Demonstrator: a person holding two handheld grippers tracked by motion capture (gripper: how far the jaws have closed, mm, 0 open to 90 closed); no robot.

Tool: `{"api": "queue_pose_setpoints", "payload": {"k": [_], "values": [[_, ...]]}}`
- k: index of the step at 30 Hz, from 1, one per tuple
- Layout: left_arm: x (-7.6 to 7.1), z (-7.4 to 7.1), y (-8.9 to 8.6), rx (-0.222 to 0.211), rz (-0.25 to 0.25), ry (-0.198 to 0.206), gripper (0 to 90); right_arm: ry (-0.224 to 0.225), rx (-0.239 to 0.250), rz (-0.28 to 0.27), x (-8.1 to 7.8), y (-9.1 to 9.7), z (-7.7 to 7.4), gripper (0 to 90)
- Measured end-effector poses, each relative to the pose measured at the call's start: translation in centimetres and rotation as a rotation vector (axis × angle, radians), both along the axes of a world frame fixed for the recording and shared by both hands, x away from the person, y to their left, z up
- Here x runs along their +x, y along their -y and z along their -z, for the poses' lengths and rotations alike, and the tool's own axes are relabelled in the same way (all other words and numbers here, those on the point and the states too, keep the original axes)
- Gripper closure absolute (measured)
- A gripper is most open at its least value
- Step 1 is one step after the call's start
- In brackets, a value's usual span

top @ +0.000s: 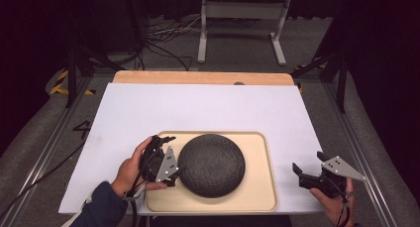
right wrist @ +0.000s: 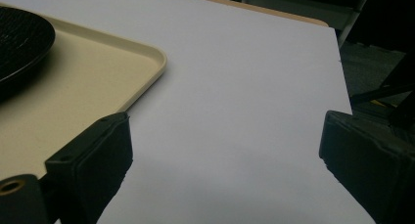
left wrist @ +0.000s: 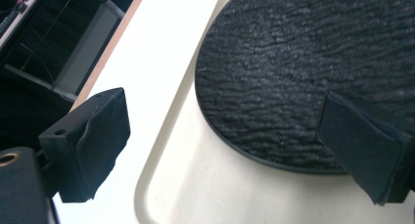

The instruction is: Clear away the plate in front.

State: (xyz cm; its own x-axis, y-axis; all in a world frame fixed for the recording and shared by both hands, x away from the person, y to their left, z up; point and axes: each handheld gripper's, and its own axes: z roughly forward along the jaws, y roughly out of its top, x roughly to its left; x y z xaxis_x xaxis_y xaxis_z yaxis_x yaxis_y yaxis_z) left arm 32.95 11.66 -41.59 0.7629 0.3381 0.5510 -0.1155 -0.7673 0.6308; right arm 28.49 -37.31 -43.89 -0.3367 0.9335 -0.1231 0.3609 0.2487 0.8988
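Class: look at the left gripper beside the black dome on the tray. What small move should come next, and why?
Probably draw the left gripper back from the black dome. Its jaws stand open with nothing pinched, and the dome sits flat on the beige tray.

light: dim room, bright white table (top: pixel 148 108); shadows: soft | blur: near jaws out of focus

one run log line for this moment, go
left hand-held gripper: open beside black textured dome | dome: on beige tray | right hand-held gripper: open, over white sheet
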Motion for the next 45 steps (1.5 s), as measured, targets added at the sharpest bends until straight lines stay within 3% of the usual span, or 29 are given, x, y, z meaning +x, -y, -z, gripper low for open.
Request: {"api": "queue_pose_setpoints", "payload": {"k": [6,18,27,32,45], "values": [[0.2,0.4,-1.1,0.044,-0.042,-0.005,7.1,0.000,0.000,0.000,0.0,0.0,0.0,6.1],[0.6,1.3,-3.5,0.052,-0.096,-0.027,6.7,0.001,-0.002,0.004,0.0,0.0,0.0,6.1],[0.7,1.8,-5.6,0.013,-0.134,-0.033,6.4,-0.001,-0.003,0.000,0.0,0.0,0.0,6.1],[0.6,2.2,-6.2,0.014,-0.149,-0.043,6.5,-0.002,-0.002,0.000,0.0,0.0,0.0,6.1],[-0.3,3.3,-8.6,-0.070,-0.185,-0.104,6.7,-0.005,-0.006,-0.002,0.0,0.0,0.0,6.1]]}}
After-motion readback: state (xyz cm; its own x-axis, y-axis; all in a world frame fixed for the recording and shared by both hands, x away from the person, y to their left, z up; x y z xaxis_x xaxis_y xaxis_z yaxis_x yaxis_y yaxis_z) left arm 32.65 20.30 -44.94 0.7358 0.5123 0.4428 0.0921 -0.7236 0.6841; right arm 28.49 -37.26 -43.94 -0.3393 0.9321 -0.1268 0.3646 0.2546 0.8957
